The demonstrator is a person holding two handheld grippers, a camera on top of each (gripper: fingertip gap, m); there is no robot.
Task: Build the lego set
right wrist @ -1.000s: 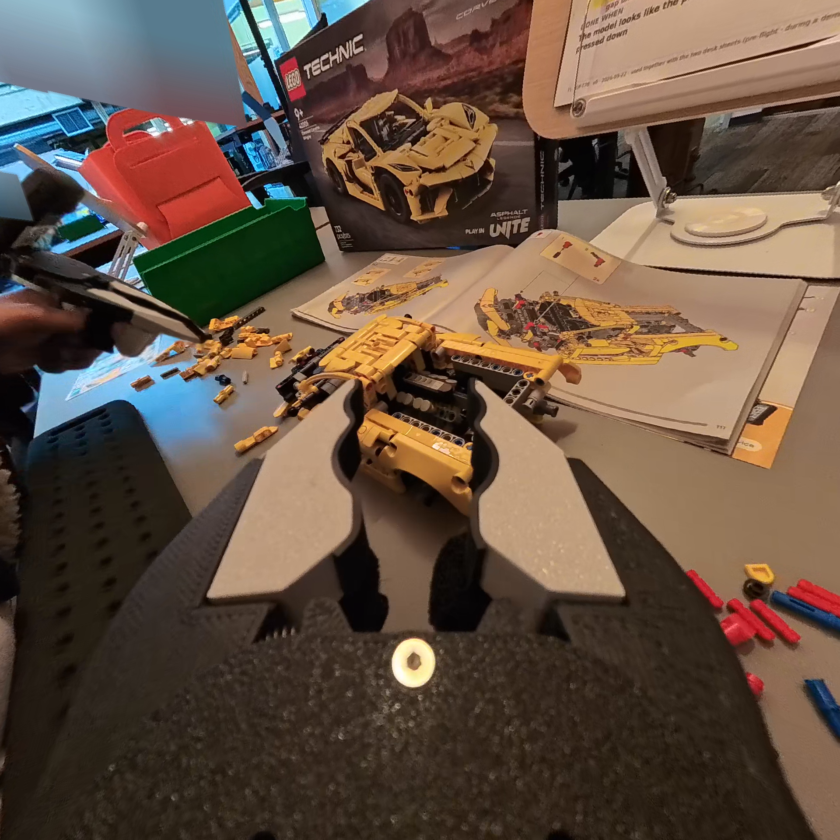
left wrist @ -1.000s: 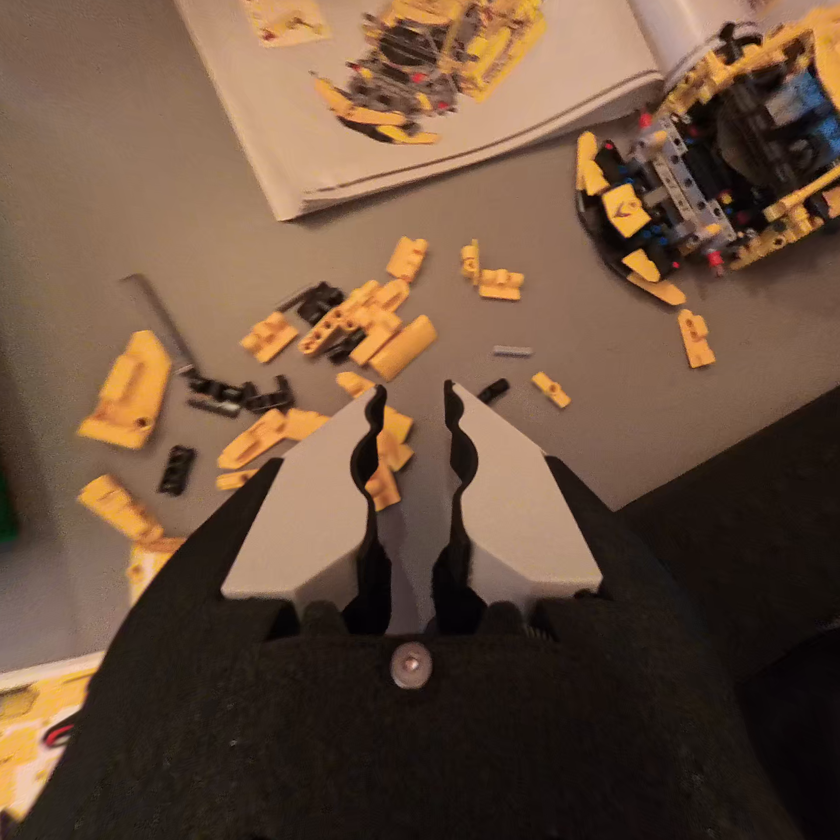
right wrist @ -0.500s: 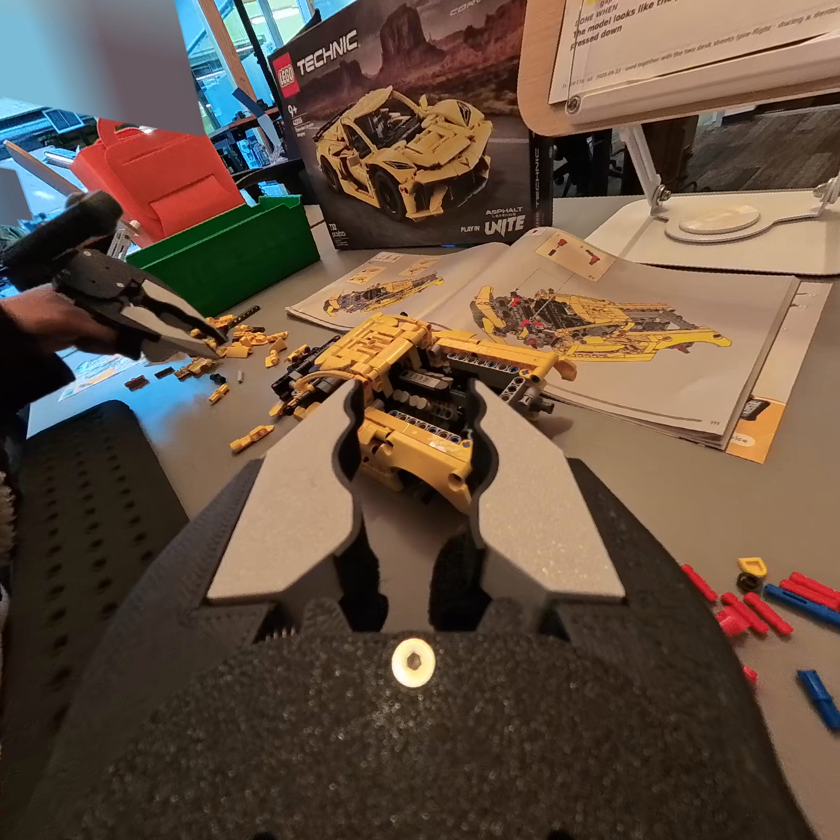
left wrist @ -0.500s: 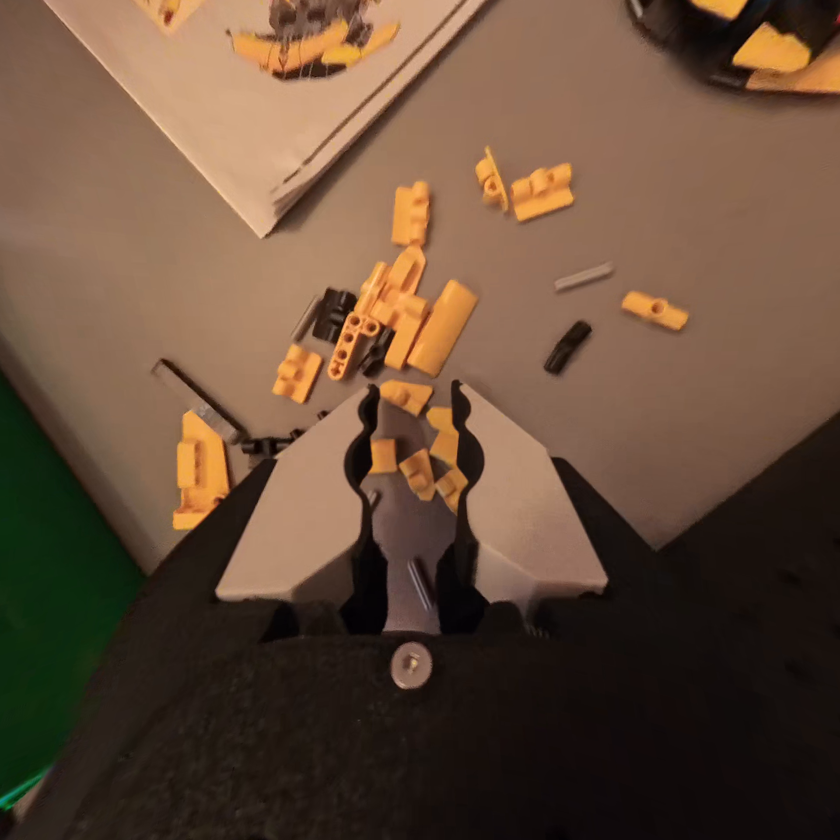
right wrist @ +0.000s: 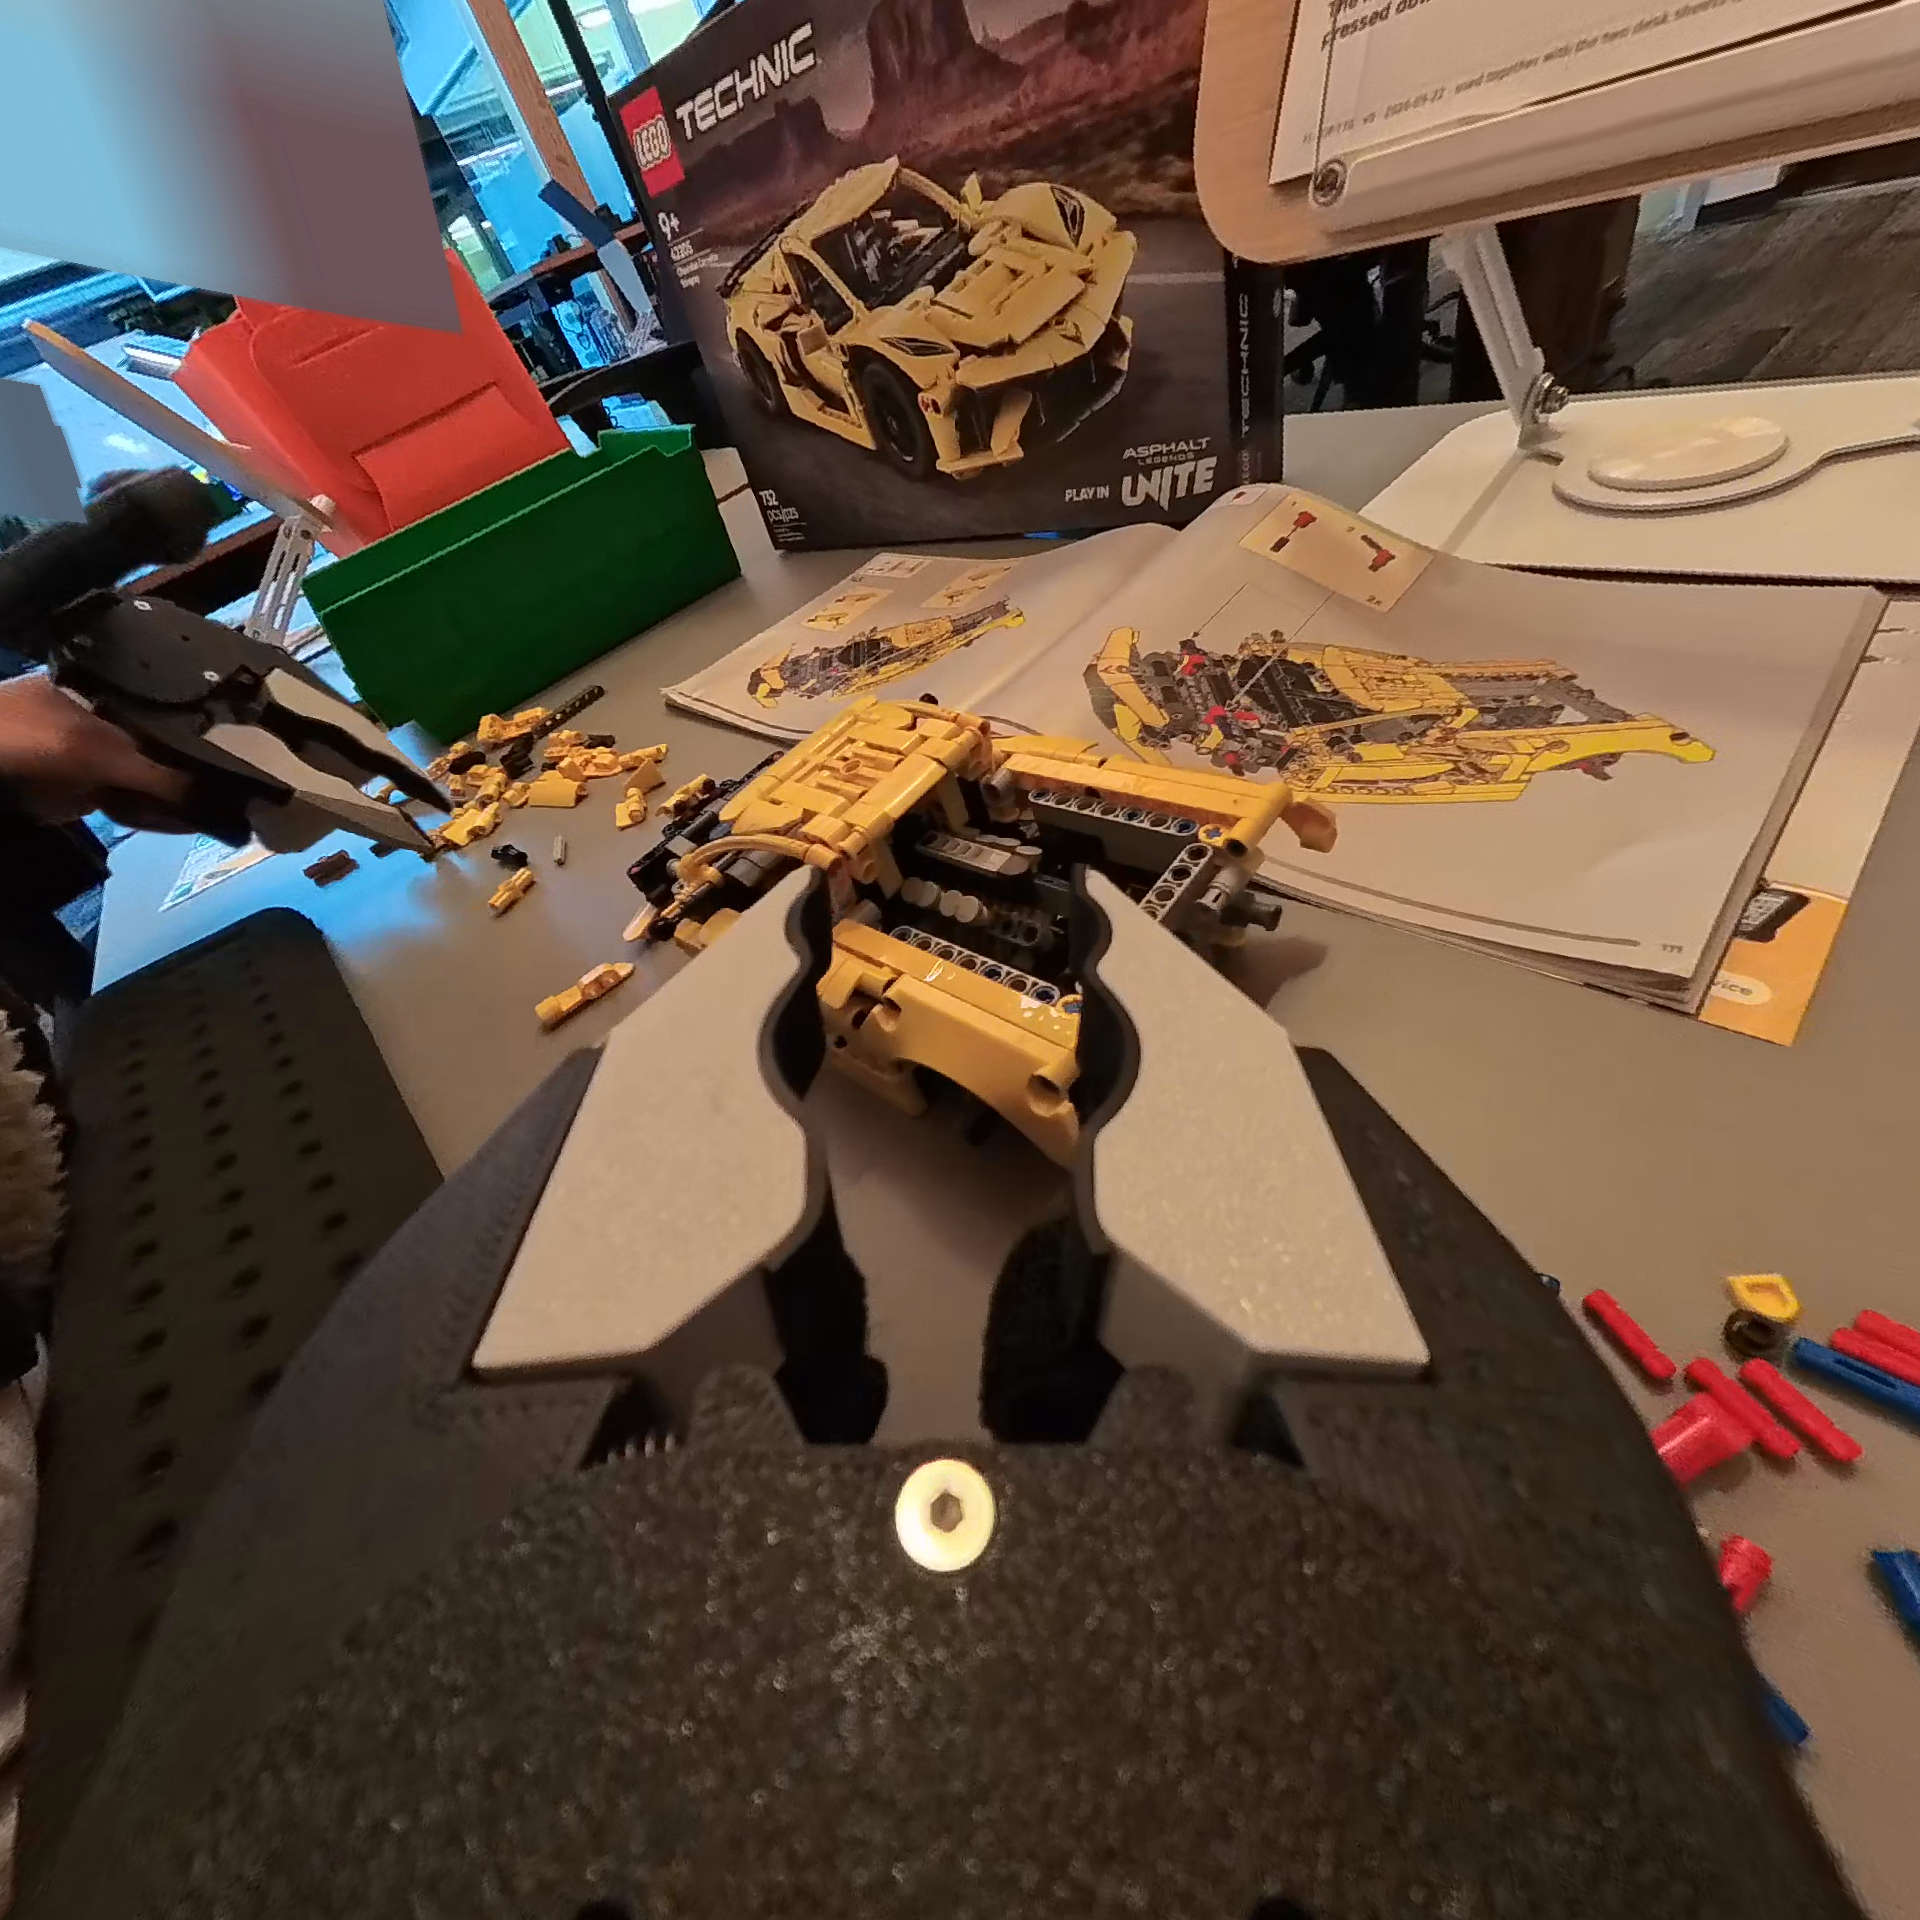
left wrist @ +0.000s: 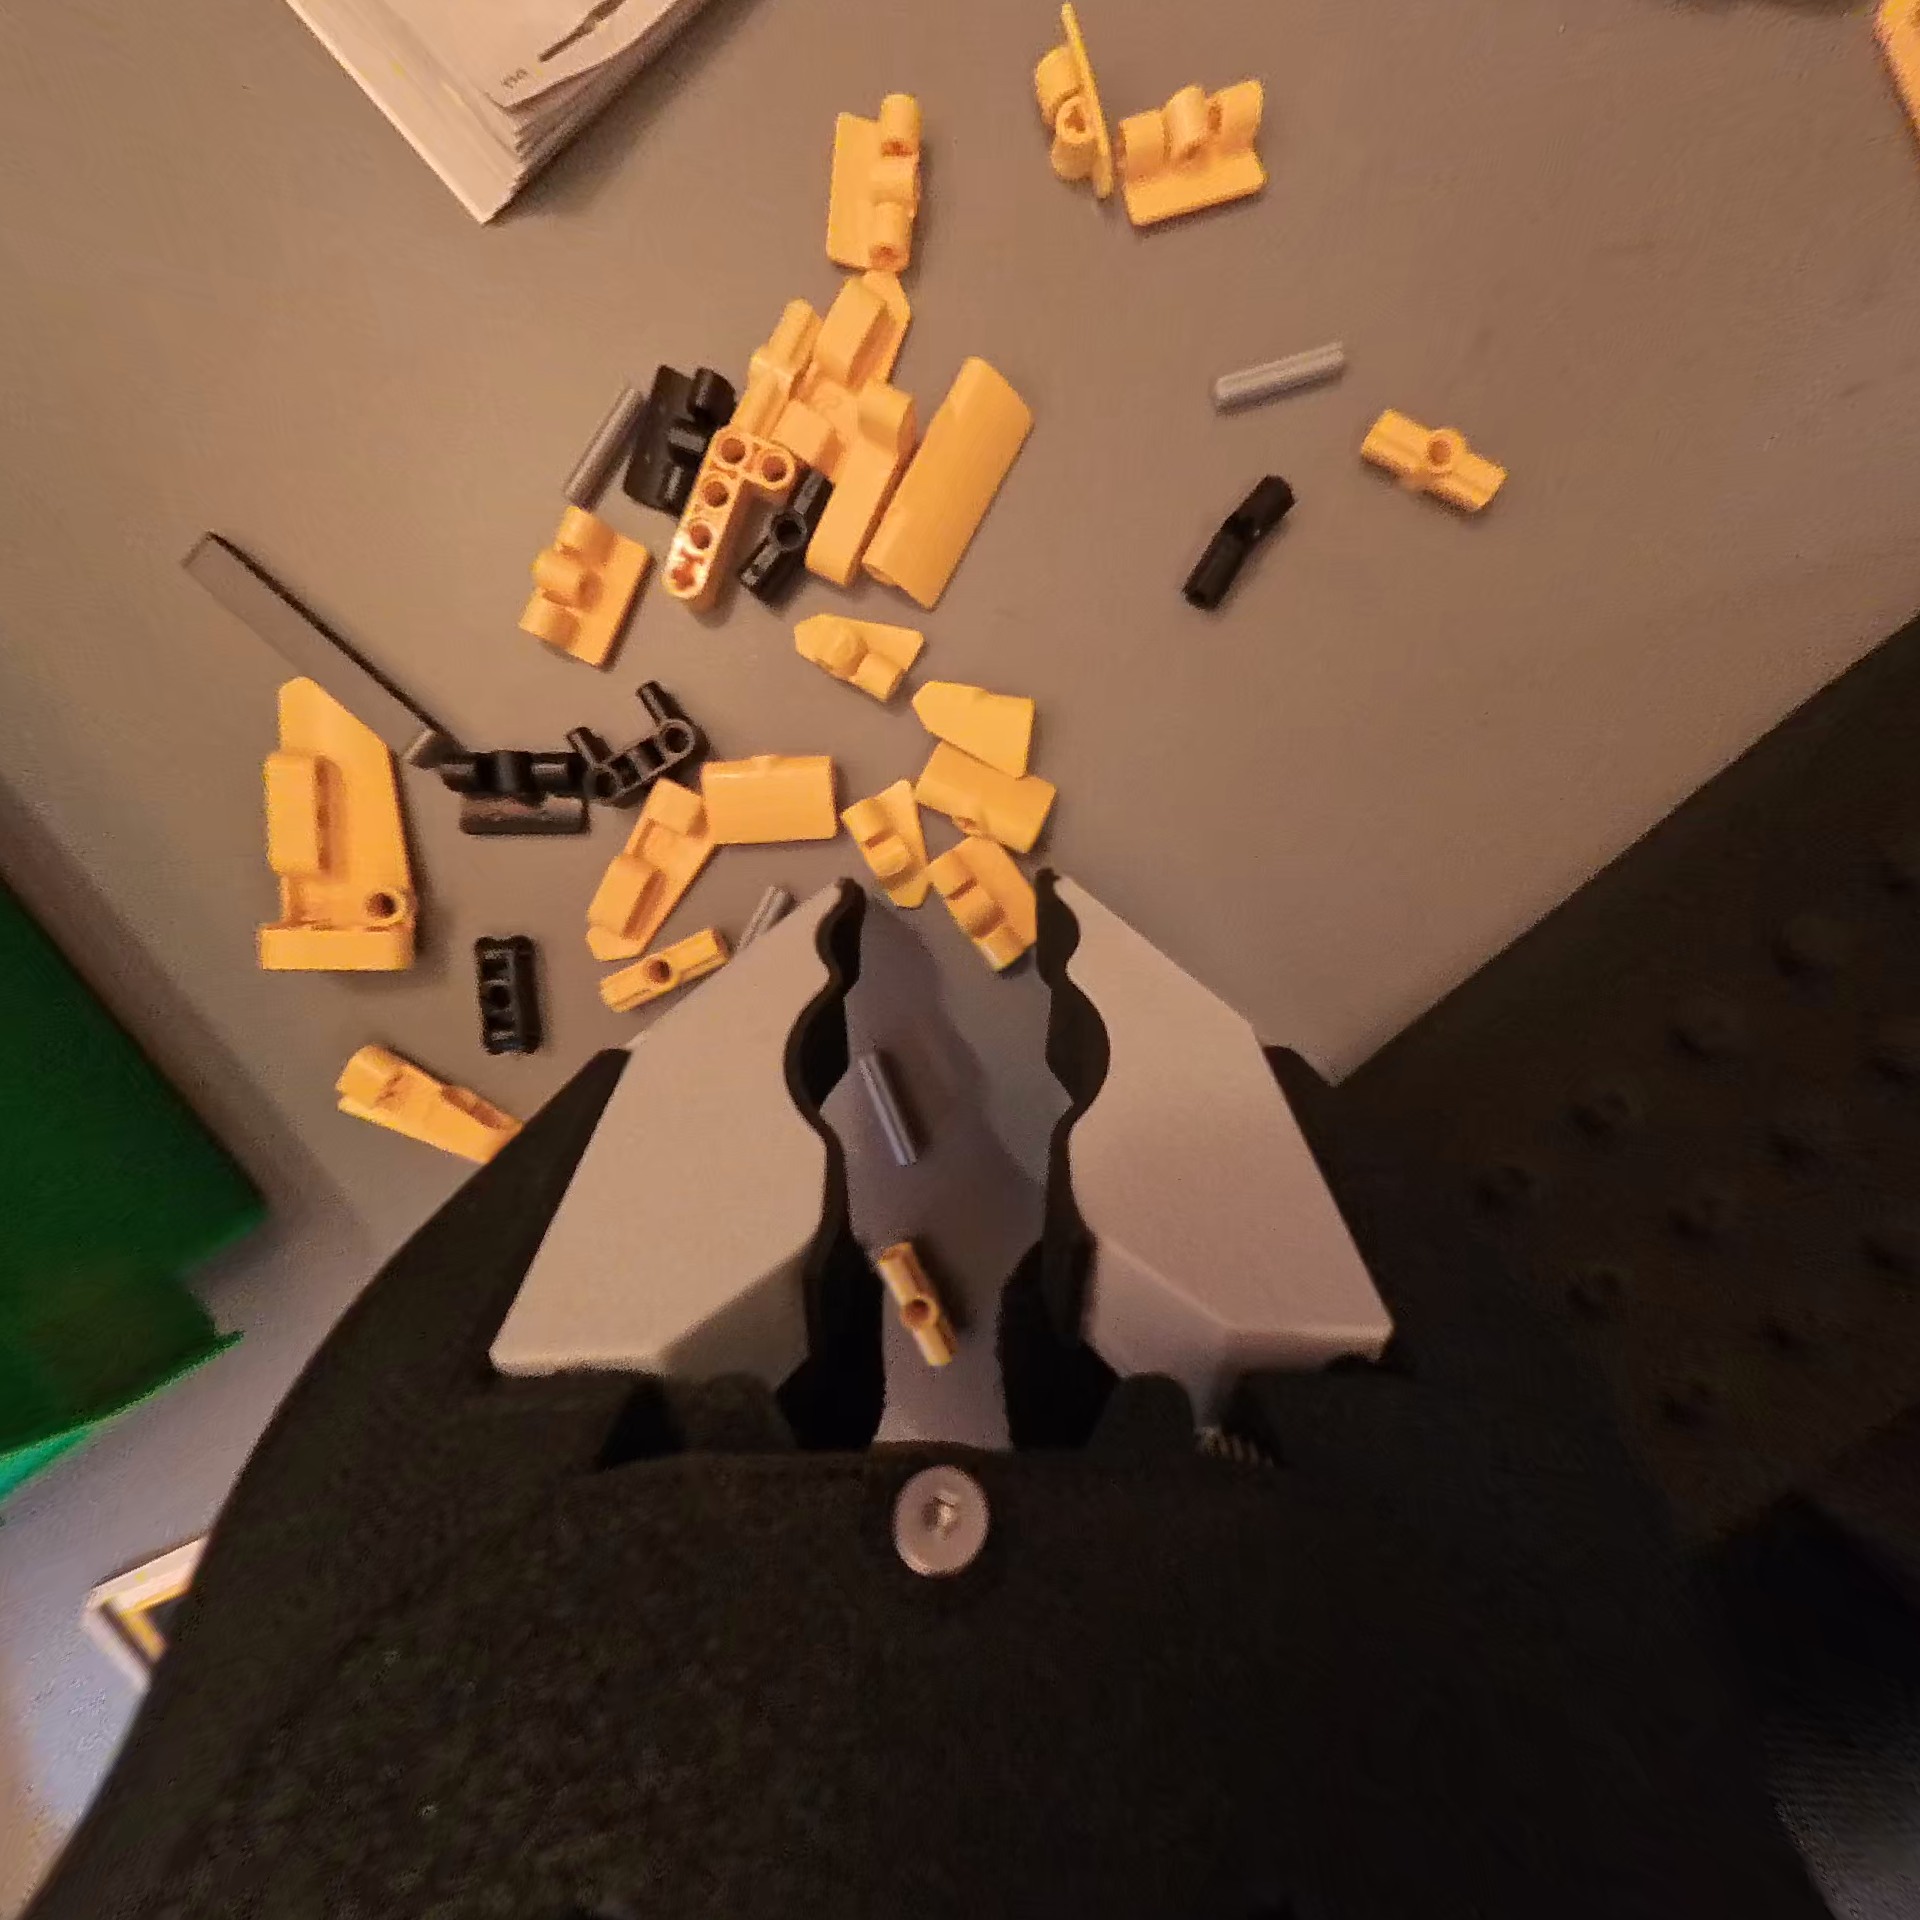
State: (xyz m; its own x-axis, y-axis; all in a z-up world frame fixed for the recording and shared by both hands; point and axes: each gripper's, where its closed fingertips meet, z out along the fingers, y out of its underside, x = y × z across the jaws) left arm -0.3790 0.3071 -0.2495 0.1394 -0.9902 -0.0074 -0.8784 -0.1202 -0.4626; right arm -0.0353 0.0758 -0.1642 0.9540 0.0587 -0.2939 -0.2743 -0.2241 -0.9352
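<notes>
The half-built yellow car (right wrist: pixel 966 862) sits on the grey table (right wrist: pixel 1455 1091) just ahead of my right gripper (right wrist: pixel 948 902), whose jaws stand apart around its near yellow corner without clamping it. Off to that gripper's left, my left gripper (left wrist: pixel 943 896) hangs low over the scatter of loose yellow and black pieces (left wrist: pixel 831 488), jaws apart and holding nothing; a small grey pin (left wrist: pixel 889 1108) and a yellow connector (left wrist: pixel 916 1301) lie on the table between its fingers. Beyond the car lie the open instruction booklet (right wrist: pixel 1351 665) and the set's box (right wrist: pixel 935 270), with a green bin (right wrist: pixel 520 582) to the left.
</notes>
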